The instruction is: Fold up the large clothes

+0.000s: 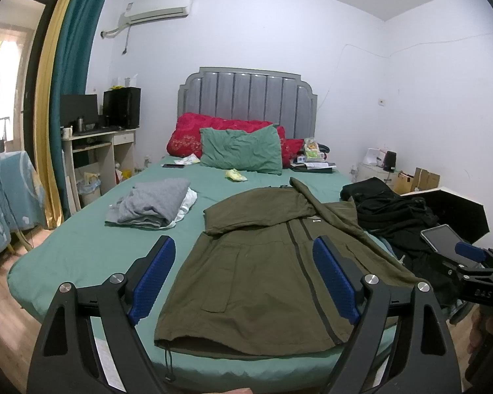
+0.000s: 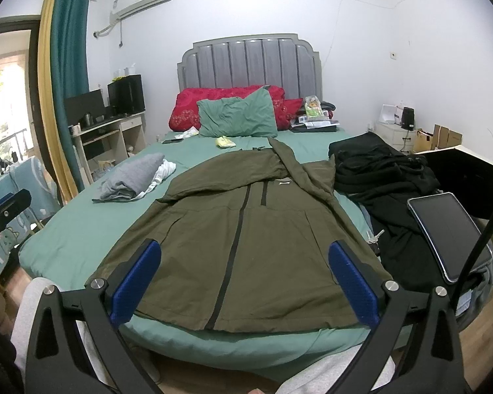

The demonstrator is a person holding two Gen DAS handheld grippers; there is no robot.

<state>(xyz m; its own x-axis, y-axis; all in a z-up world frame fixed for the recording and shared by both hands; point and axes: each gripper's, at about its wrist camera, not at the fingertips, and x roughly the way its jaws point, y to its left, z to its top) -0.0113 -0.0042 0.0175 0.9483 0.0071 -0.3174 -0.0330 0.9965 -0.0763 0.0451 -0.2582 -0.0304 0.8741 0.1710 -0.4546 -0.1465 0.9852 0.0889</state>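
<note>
An olive-green zip-front jacket lies spread flat, front up, across the middle of the frame on a bed with a green sheet. The right gripper hangs above the jacket's hem at the bottom, its blue-padded fingers wide apart and holding nothing. Left of the jacket sits a folded grey garment; to the right, a heap of black clothes and a dark tablet.
</note>
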